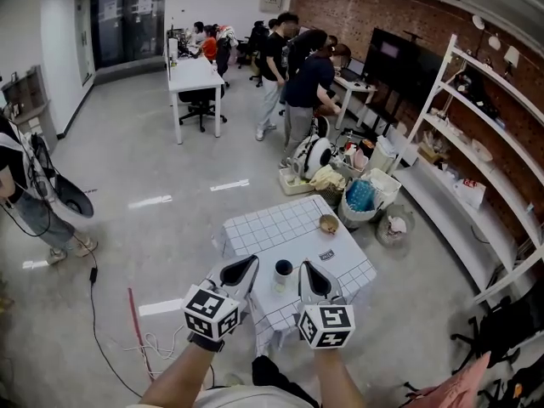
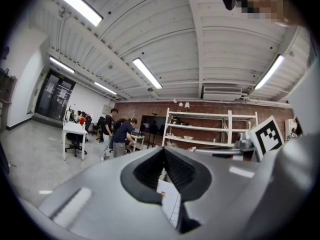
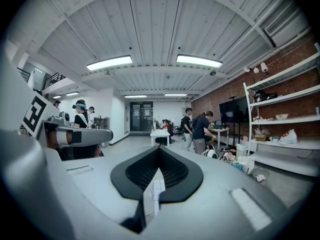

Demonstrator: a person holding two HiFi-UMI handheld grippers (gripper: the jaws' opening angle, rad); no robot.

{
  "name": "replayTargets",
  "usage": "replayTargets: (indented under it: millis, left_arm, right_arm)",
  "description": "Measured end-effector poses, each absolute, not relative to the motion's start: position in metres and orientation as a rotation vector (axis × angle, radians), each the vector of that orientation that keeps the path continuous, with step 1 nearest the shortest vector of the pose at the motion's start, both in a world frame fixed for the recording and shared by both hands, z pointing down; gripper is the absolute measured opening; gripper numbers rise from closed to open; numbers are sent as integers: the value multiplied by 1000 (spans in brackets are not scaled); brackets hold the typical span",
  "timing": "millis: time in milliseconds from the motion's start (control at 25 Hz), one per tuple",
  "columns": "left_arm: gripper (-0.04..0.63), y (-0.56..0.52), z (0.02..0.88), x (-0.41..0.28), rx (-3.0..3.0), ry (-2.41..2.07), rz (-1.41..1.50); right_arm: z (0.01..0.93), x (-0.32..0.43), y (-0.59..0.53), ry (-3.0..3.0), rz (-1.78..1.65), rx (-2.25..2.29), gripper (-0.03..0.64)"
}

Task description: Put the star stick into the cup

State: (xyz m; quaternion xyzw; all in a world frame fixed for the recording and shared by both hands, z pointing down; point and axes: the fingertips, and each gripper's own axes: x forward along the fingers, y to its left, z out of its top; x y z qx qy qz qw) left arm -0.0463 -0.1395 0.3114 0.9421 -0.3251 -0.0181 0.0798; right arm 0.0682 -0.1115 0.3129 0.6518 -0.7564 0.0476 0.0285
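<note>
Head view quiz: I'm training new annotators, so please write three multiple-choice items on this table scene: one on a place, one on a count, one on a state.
1. Where is the cup?
A. standing on the checked table, between the left gripper and the right gripper
B. clamped in the left gripper's jaws
C. clamped in the right gripper's jaws

2. How many bowls are on the table?
A. none
B. one
C. three

3. How do the right gripper's jaws stand?
A. wide apart
B. shut on the cup
C. shut, with nothing between them

Answers:
1. A: the head view shows the cup upright on the cloth, with a gripper on either side.
2. B: a single brown bowl sits near the far edge.
3. C: in the right gripper view the tips meet and hold nothing.
</note>
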Motion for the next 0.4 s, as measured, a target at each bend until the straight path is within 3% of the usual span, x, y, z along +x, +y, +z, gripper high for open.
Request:
replayTargets:
  millis: [400]
  left_arm:
    - [6,-138,311,-48,2821,-982,-51]
  right_arm:
    - [313,65,-110,-2335,141,2002,12]
